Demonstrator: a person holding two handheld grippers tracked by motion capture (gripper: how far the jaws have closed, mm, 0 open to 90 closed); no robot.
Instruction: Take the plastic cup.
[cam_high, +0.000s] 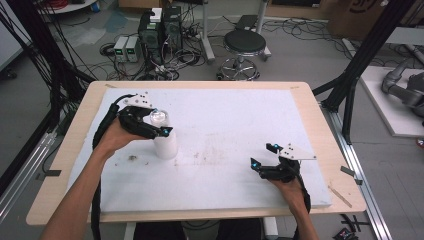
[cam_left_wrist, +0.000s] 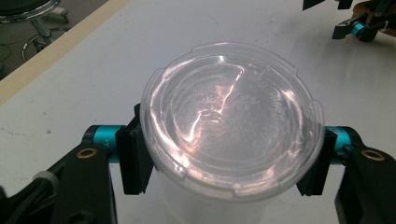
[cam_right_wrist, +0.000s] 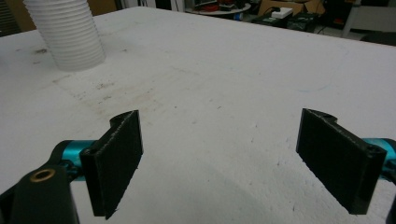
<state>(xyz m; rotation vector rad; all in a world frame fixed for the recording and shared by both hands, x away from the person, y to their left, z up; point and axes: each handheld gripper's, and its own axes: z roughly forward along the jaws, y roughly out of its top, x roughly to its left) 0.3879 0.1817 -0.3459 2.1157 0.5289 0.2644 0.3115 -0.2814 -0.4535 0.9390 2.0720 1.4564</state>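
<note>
At the left of the high view, the left gripper clamps both jaws on a ribbed white cup with a clear lid, standing upright on the white table. At lower right, the right gripper rests wide open, holding nothing.

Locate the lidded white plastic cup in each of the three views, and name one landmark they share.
High view: the cup stands left of centre on the white board, the left claw round its top.
Left gripper view: centre, its clear lid facing the camera, jaws at both sides.
Right gripper view: top left corner, ribbed wall.
Shared landmark: the white board.
</note>
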